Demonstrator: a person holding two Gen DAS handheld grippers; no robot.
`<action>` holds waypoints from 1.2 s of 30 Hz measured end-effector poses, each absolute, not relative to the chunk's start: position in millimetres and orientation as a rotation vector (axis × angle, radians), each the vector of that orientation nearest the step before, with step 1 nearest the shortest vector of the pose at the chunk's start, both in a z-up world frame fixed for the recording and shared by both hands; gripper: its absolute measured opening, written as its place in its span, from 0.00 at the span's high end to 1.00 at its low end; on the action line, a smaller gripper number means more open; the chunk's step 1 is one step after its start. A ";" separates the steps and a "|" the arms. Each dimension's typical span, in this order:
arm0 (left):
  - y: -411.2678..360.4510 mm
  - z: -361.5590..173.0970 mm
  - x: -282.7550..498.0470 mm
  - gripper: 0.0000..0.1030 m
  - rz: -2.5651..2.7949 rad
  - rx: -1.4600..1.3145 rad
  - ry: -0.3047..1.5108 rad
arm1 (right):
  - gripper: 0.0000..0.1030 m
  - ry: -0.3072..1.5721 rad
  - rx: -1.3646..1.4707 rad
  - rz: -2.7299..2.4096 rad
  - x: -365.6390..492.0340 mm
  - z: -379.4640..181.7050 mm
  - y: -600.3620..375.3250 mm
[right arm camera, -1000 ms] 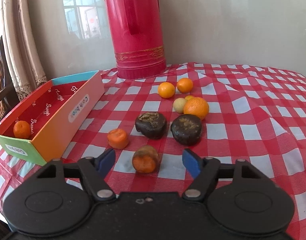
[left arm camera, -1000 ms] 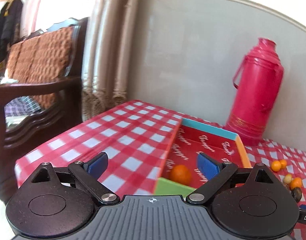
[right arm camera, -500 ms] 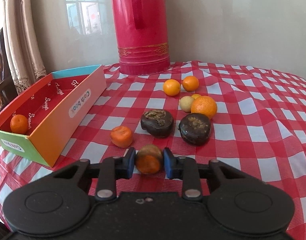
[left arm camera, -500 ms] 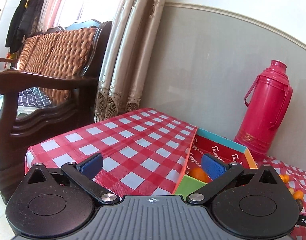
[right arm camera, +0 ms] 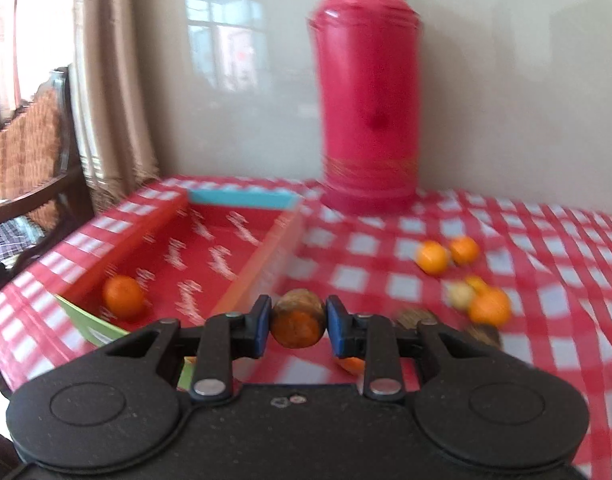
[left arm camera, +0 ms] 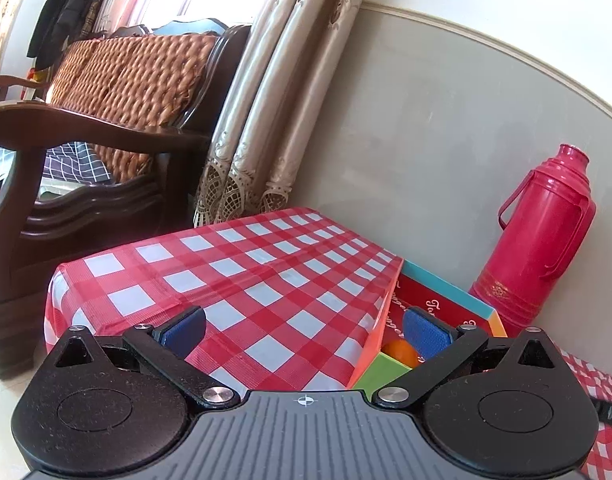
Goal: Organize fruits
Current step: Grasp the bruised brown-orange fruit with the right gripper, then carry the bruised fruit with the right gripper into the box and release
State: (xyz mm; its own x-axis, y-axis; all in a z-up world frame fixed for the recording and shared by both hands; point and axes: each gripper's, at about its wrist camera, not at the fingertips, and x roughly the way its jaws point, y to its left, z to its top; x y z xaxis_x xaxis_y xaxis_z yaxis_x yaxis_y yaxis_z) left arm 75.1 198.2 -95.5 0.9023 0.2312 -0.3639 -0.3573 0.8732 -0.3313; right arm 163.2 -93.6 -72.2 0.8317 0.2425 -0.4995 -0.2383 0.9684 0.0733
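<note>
The right claw (right arm camera: 297,323) is being kept clamped on a browned orange fruit (right arm camera: 297,325), which is being pinched between the two blue pads (right arm camera: 261,326) and carried above the table (right arm camera: 546,320), just beside the near long wall of the box (right arm camera: 266,256). The box, red inside with a turquoise far end and a green near end, is being seen lying on the checked cloth to the left of the held fruit. One small orange (right arm camera: 123,297) is being held inside the box, near its green end. Further fruits are being left loose on the cloth to the right: two small oranges (right arm camera: 433,257) side by side, and nearer the claw a larger orange (right arm camera: 489,307) touching a pale yellowish fruit (right arm camera: 461,295). Two dark shapes are being partly hidden behind the right finger, and what they are cannot be told through the blur. A red thermos flask (right arm camera: 370,92) is being shown upright by the wall, behind the box.

The left claw (left arm camera: 305,332) is being held wide, with nothing between its pads, low at the table's edge. In its view the box (left arm camera: 376,344) is being seen at the right, the orange (left arm camera: 400,352) in it partly covered by the right pad. A wooden armchair (left arm camera: 106,120) and curtains (left arm camera: 266,100) are being shown beyond the table.
</note>
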 end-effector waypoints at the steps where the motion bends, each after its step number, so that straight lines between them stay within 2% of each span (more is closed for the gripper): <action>1: 198.1 -95.1 75.3 0.00 0.312 -0.404 0.320 | 0.79 0.525 0.003 0.275 165.7 -69.0 -87.2; 6: 201.1 -95.7 74.0 0.00 0.313 -0.415 0.316 | 0.79 0.518 -0.050 0.377 180.8 -62.4 -42.6; 16: 205.5 -95.6 70.9 0.00 0.319 -0.417 0.303 | 0.79 0.615 -0.104 0.431 198.7 -85.6 6.0; 22: 208.1 -96.4 71.3 0.00 0.321 -0.438 0.305 | 0.72 0.600 -0.103 0.441 192.9 -82.7 4.9; 25: 204.1 -95.9 73.1 0.00 0.317 -0.423 0.308 | 0.60 0.576 -0.089 0.432 188.5 -74.3 -3.8; 27: 199.0 -95.0 74.2 0.00 0.312 -0.402 0.308 | 0.37 0.540 -0.082 0.409 180.9 -66.6 -17.3; 31: 184.0 -91.3 75.1 0.00 0.297 -0.330 0.302 | 0.32 0.461 -0.083 0.323 162.4 -57.4 -57.8; 33: 174.9 -88.9 76.9 0.00 0.280 -0.286 0.304 | 0.21 0.432 -0.081 0.253 154.6 -56.6 -85.0; 36: 157.3 -83.8 78.5 0.00 0.255 -0.207 0.296 | 0.13 0.376 -0.092 0.123 142.3 -60.1 -127.6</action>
